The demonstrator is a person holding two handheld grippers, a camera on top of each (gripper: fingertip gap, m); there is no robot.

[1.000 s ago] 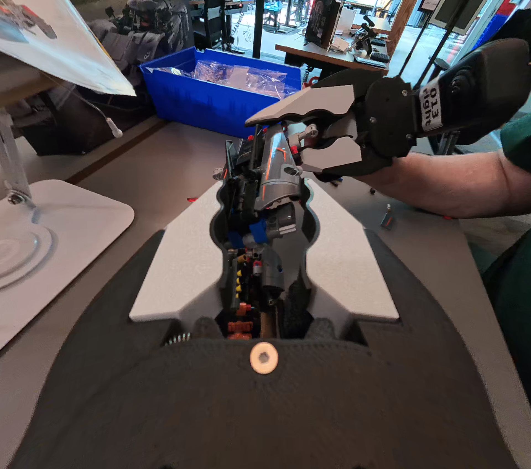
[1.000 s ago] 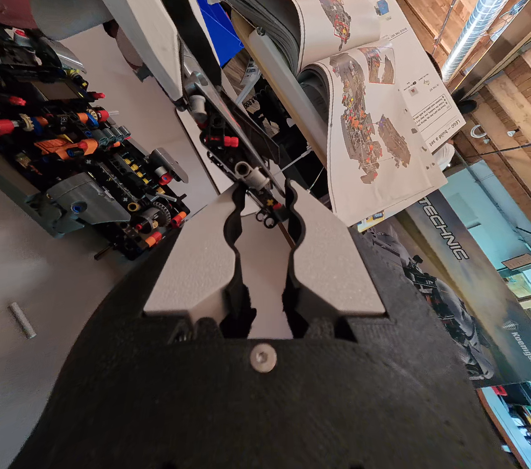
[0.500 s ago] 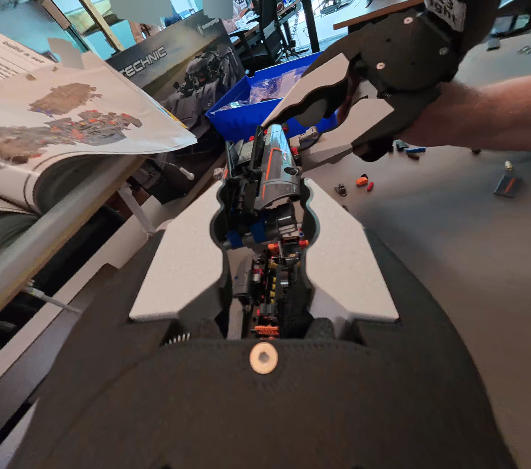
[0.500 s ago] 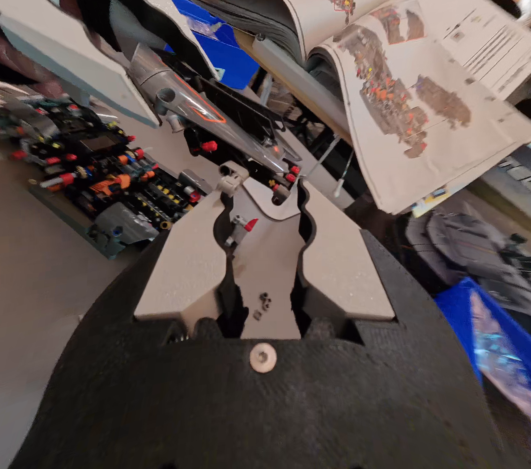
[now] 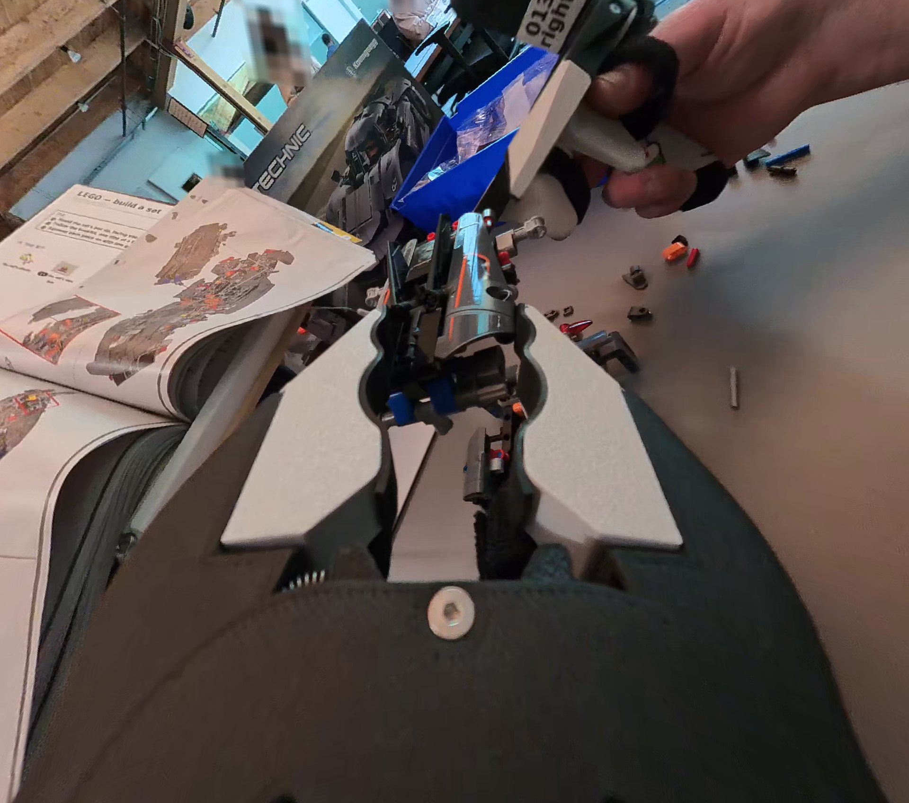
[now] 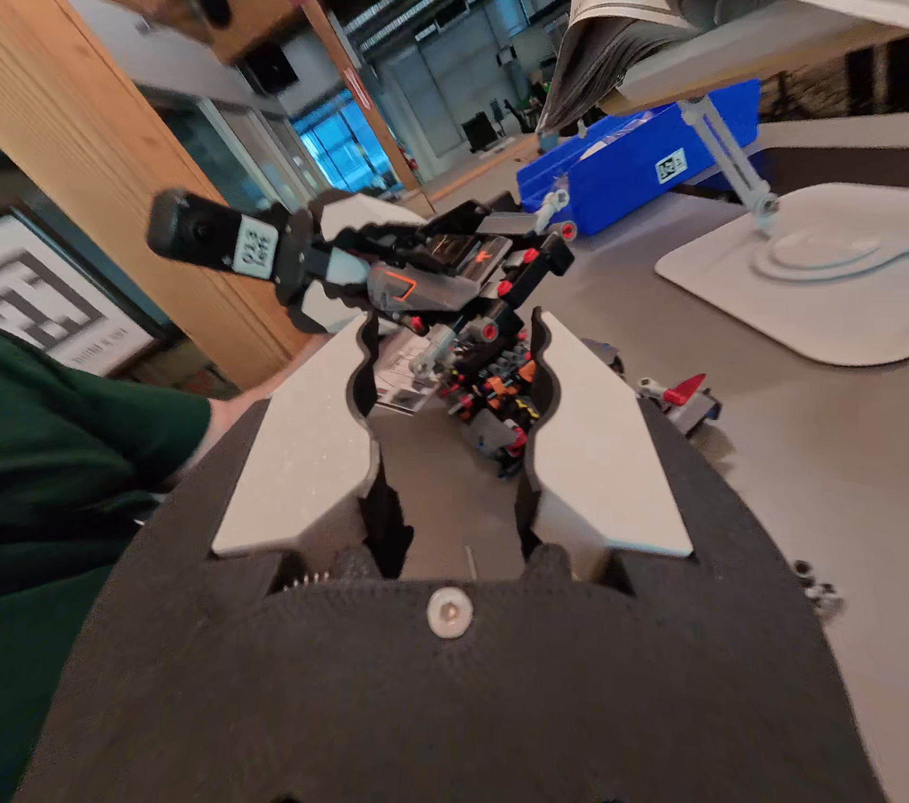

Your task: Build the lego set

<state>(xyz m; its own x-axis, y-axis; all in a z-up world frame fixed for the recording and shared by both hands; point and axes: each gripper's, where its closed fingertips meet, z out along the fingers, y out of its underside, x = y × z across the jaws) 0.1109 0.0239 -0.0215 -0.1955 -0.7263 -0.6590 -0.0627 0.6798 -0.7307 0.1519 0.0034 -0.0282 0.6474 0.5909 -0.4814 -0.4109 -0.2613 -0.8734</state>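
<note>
Here the left gripper (image 5: pixel 452 361) is clamped on a lego sub-assembly (image 5: pixel 462 312), glossy grey shell with orange lines over black beams, held in the air above the matte grey table (image 5: pixel 787 386). The right gripper (image 6: pixel 450 378) sits spread and empty, just beside the sub-assembly. Beneath it a studded chassis (image 6: pixel 492 396) rests; loose small parts (image 5: pixel 679 251) lie scattered to one side. An open manual (image 5: pixel 162 302) on a stand and a blue bin (image 6: pixel 634 167) stand behind it.

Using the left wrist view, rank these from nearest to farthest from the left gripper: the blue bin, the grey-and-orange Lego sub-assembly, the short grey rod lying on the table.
1. Lego sub-assembly: clamped between the left gripper's fingers, sticking out ahead.
2. Grey rod: alone on the table, off to the right.
3. Blue bin: well ahead at the table's back, beside the set's box.
</note>
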